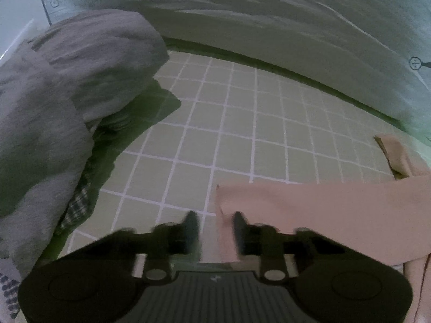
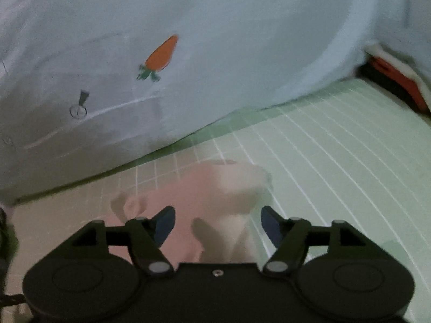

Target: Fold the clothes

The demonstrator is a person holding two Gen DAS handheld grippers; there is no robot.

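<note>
**Pink garment on the green grid sheet, both grippers parted**

Everything is placed against the green grid sheet [image 1: 242, 123], the checked surface under both cameras.

In the left wrist view, the left gripper [image 1: 212, 223] hangs just above the sheet's near part with its jaws apart; the edge of the pink garment [image 1: 323, 215] lies in the gap, close by the right finger, but nothing is clamped. The garment spreads flat over the sheet's near right part. At the sheet's left edge a grey garment [image 1: 67, 80] is heaped, with a plaid cloth [image 1: 78, 204] showing beneath it. Along the sheet's far edge rises a pale printed bedcover [image 1: 269, 27].

In the right wrist view, the right gripper [image 2: 218, 220] is spread wide over the sheet, holding nothing. The pink garment [image 2: 204, 188] lies bunched and creased between and just beyond its fingers. Past it, the bedcover [image 2: 188, 53] with a carrot print [image 2: 161, 53] borders the sheet's far side.
</note>
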